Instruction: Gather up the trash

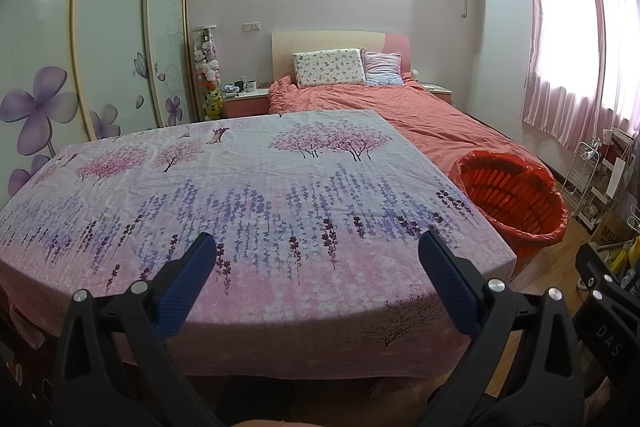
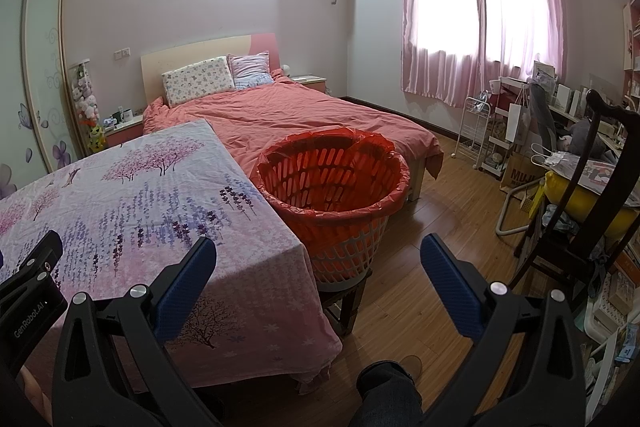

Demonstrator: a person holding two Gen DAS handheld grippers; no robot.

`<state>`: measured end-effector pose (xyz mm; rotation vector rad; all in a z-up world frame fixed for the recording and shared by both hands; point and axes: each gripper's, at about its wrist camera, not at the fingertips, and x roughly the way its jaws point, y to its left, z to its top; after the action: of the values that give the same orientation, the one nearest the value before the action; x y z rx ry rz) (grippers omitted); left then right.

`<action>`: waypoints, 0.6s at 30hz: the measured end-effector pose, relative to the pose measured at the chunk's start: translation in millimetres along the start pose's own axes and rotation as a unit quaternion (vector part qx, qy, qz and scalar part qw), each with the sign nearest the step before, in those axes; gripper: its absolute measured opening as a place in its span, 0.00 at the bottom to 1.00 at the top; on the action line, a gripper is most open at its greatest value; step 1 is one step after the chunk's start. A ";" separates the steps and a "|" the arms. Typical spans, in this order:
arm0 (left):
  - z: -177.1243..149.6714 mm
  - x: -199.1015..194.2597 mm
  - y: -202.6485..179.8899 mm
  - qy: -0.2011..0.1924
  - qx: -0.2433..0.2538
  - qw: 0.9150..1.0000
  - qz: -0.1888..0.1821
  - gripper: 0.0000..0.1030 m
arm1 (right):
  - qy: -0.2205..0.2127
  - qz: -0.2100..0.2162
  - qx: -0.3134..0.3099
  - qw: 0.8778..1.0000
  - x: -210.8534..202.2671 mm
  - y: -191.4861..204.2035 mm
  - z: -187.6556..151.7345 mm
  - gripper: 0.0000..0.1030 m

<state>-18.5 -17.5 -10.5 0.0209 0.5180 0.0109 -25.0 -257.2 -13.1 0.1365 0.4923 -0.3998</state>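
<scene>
Landmark: floral tablecloth (image 1: 256, 195) on the table; all places given rel. to it.
Wardrobe: sliding doors (image 1: 116, 27) w/ purple flowers, left of the cloth, beyond its far-left corner.
Left gripper (image 1: 316, 255): released, jaws spread wide, nothing between them; hovers over the cloth's near edge, aimed across it.
Cloth top: you have no trash showing on it in either view, only the print and a few creases.
Bed: coral duvet (image 2: 296, 115) behind the cloth's far-right corner.
Bin: white basket w/ red liner (image 2: 332, 183), just off the cloth's right edge, touching or nearly so, raised on a small dark stool (image 2: 344, 303). Looks empty as far as visible.
Right gripper (image 2: 318, 259): also released, holding nothing; sits off the cloth's near-right corner, pointing toward the bin.
Trash: not visible anywhere near the cloth; clutter far right of it (image 2: 568, 163) is too jumbled to call trash.
Step, my read: search phase, or job nearly over.
Tip: sweep each cam slowly along the cloth's edges and the floor by it before you commit; keep jaws wide so you can pinch fast, approach low and flat.
Risk: snagging the cloth w/ a fingertip, or nudging the bin off its stool.
</scene>
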 end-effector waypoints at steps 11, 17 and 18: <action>-0.5 -0.4 1.3 0.002 -0.001 1.000 0.000 0.96 | 0.000 0.000 0.000 1.000 -0.3 0.5 0.3 0.98; -0.9 0.2 2.1 0.003 -0.002 1.000 0.001 0.96 | 0.000 0.000 0.000 1.000 -0.2 0.4 0.5 0.98; -0.8 1.2 1.9 0.003 -0.002 1.000 0.001 0.96 | 0.000 0.000 0.000 1.000 -0.1 0.3 0.6 0.98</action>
<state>-17.8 -15.6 -11.7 0.0169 0.5244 0.0150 -24.7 -257.0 -12.5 0.1364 0.4929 -0.4007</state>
